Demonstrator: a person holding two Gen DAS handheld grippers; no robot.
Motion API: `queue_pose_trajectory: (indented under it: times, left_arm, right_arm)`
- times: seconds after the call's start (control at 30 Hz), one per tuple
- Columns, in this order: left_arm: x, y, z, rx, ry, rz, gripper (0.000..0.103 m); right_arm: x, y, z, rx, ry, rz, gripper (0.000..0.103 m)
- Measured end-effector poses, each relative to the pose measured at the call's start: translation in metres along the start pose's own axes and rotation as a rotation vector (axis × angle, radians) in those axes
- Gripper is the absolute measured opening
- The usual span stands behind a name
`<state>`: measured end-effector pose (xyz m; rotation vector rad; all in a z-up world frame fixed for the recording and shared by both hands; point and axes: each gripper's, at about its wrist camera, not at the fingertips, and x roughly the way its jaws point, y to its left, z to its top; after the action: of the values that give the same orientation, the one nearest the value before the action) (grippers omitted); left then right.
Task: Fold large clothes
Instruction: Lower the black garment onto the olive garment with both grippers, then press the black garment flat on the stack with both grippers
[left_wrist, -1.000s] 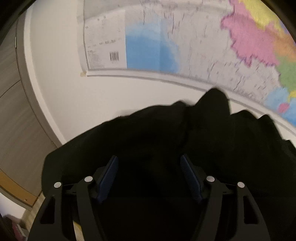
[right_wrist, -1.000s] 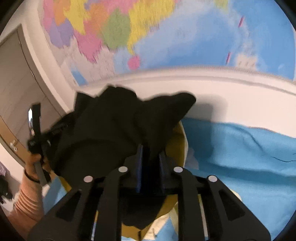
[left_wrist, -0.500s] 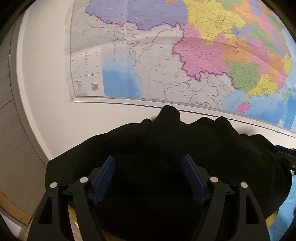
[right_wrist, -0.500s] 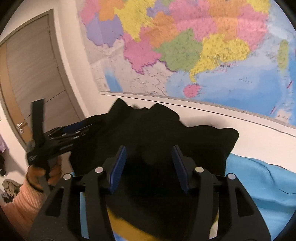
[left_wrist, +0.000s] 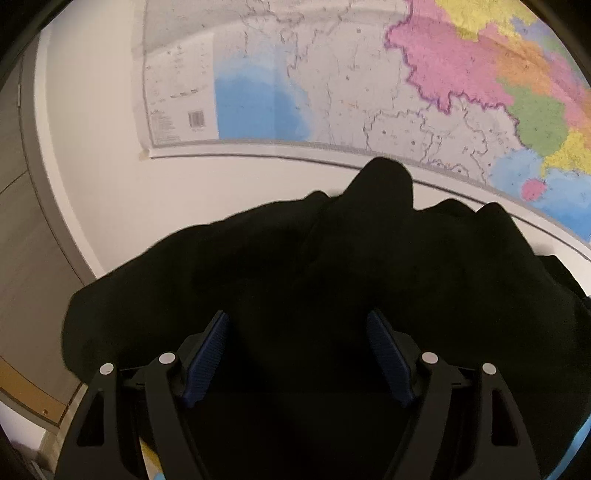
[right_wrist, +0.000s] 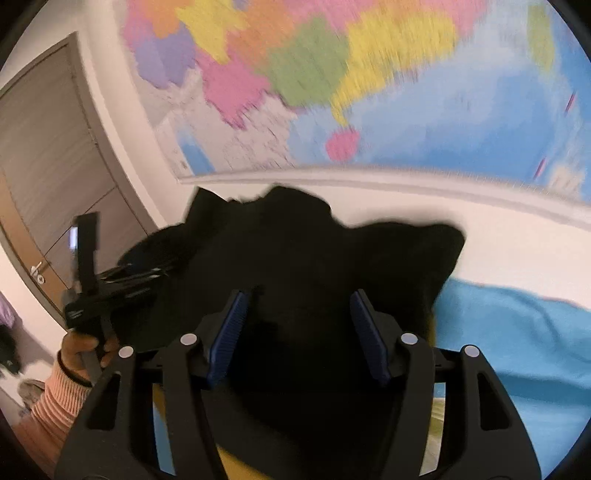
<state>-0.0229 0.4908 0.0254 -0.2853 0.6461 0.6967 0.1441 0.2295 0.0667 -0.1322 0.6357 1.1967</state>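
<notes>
Both claws, left gripper (left_wrist: 297, 354) and right gripper (right_wrist: 297, 334), spread wide over the bunched black garment (left_wrist: 332, 280), pinching nothing, likely seeking fresh holds.

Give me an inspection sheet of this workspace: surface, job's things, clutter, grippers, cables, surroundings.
Surface: blue sheet, wrinkled, to the right of the garment; a yellow patch shows below the cloth.
Job's things: black garment, bunched in a heap, not flat, no tidy fold visible.
Clutter: dark things on the floor at the far left, too blurred to name.
Grippers: left gripper open, cloth between its pads, not pinched; right gripper open likewise; left hand grips the left gripper's handle.
Cables: nothing seen.
Surroundings: coloured wall map on a white wall; wooden door at left, closed.
</notes>
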Motion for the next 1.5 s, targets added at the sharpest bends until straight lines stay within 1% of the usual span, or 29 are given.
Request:
queue_pose_trajectory:
  times: [0.03, 0.1, 0.17, 0.23, 0.27, 0.3, 0.4, 0.5, 0.6, 0.63, 0.7, 0.77, 0.8, 0.83, 0.87, 0.9, 0.93, 1.0, 1.03, 1.07, 1.1, 1.17, 1.2, 1.27, 1.3, 1.37, 1.4, 1.47, 1.5]
  left_arm:
    - [-0.005, 0.001, -0.001, -0.002, -0.015, 0.008, 0.074]
    - [-0.025, 0.002, -0.006, -0.002, -0.082, 0.009, 0.074]
    - [-0.043, 0.002, -0.014, -0.003, -0.135, -0.044, 0.075]
    - [-0.051, -0.004, -0.021, 0.027, -0.131, -0.105, 0.076]
    - [-0.05, -0.008, -0.025, 0.051, -0.126, -0.11, 0.076]
    - [-0.046, -0.013, -0.029, 0.08, -0.112, -0.09, 0.076]
    - [-0.026, -0.014, -0.032, 0.068, -0.052, -0.087, 0.078]
    - [-0.017, -0.011, -0.028, 0.039, -0.051, -0.063, 0.078]
    - [-0.021, -0.011, -0.028, 0.022, -0.057, -0.048, 0.077]
    - [-0.027, -0.011, -0.03, 0.021, -0.067, -0.038, 0.076]
    - [-0.042, -0.013, -0.035, 0.025, -0.098, -0.065, 0.076]
    - [-0.051, -0.015, -0.04, 0.052, -0.117, -0.076, 0.077]
    - [-0.053, -0.019, -0.042, 0.079, -0.12, -0.077, 0.078]
    - [-0.05, -0.021, -0.043, 0.088, -0.113, -0.074, 0.078]
    - [-0.047, -0.022, -0.044, 0.088, -0.1, -0.074, 0.078]
    - [-0.041, -0.021, -0.043, 0.074, -0.077, -0.079, 0.08]
    - [-0.038, -0.021, -0.044, 0.064, -0.07, -0.083, 0.081]
    - [-0.032, -0.021, -0.041, 0.05, -0.071, -0.078, 0.082]
    - [-0.031, -0.022, -0.041, 0.046, -0.071, -0.072, 0.082]
    - [-0.029, -0.023, -0.04, 0.044, -0.069, -0.066, 0.082]
    - [-0.027, -0.025, -0.039, 0.045, -0.069, -0.057, 0.082]
    - [-0.023, -0.026, -0.038, 0.043, -0.065, -0.049, 0.082]
    - [-0.022, -0.027, -0.038, 0.04, -0.063, -0.044, 0.082]
    - [-0.025, -0.027, -0.04, 0.034, -0.068, -0.037, 0.082]
    - [-0.028, -0.027, -0.04, 0.033, -0.074, -0.037, 0.082]
    - [-0.034, -0.025, -0.043, 0.031, -0.079, -0.049, 0.082]
    - [-0.036, -0.025, -0.044, 0.033, -0.084, -0.051, 0.082]
    - [-0.045, -0.026, -0.048, 0.051, -0.101, -0.045, 0.082]
    - [-0.048, -0.026, -0.049, 0.057, -0.108, -0.042, 0.082]
  right_arm:
    - [-0.009, 0.008, -0.002, -0.038, -0.014, 0.01, 0.059]
    - [-0.021, 0.023, -0.009, -0.109, -0.027, 0.03, 0.059]
    - [-0.019, 0.032, -0.018, -0.173, 0.011, 0.029, 0.057]
    - [-0.006, 0.033, -0.028, -0.208, 0.074, 0.008, 0.056]
    - [0.001, 0.029, -0.033, -0.199, 0.106, -0.004, 0.055]
    - [0.005, 0.025, -0.035, -0.185, 0.114, -0.005, 0.054]
    - [0.003, 0.018, -0.038, -0.157, 0.098, 0.006, 0.054]
    - [-0.007, 0.017, -0.039, -0.142, 0.088, -0.005, 0.054]
    - [-0.018, 0.02, -0.041, -0.148, 0.068, -0.003, 0.057]
    - [-0.021, 0.023, -0.042, -0.161, 0.058, -0.004, 0.057]
    - [-0.026, 0.034, -0.044, -0.205, 0.06, 0.022, 0.057]
    - [-0.02, 0.051, -0.047, -0.3, 0.068, -0.01, 0.06]
    - [-0.016, 0.057, -0.049, -0.34, 0.075, -0.029, 0.063]
    - [-0.008, 0.061, -0.051, -0.38, 0.081, -0.069, 0.062]
    - [-0.003, 0.062, -0.051, -0.396, 0.089, -0.087, 0.059]
    - [0.001, 0.061, -0.052, -0.404, 0.097, -0.101, 0.049]
    - [0.0, 0.058, -0.052, -0.404, 0.099, -0.107, 0.034]
    - [-0.013, 0.049, -0.047, -0.355, 0.091, -0.03, 0.009]
    - [-0.026, 0.046, -0.044, -0.345, 0.072, -0.018, 0.007]
    - [-0.035, 0.046, -0.044, -0.361, 0.049, -0.022, 0.001]
    - [-0.048, 0.045, -0.046, -0.382, 0.027, -0.026, 0.002]
    - [-0.052, 0.04, -0.051, -0.358, 0.06, -0.015, 0.002]
    - [-0.048, 0.036, -0.056, -0.343, 0.088, -0.018, 0.002]
    - [-0.045, 0.035, -0.063, -0.344, 0.105, -0.036, 0.003]
    - [-0.046, 0.034, -0.063, -0.329, 0.101, -0.035, 0.007]
    - [-0.054, 0.034, -0.06, -0.301, 0.066, 0.0, 0.019]
    - [-0.059, 0.035, -0.058, -0.298, 0.041, -0.003, 0.026]
    - [-0.065, 0.033, -0.052, -0.279, 0.014, -0.002, 0.031]
    - [-0.067, 0.031, -0.049, -0.263, 0.001, -0.001, 0.035]
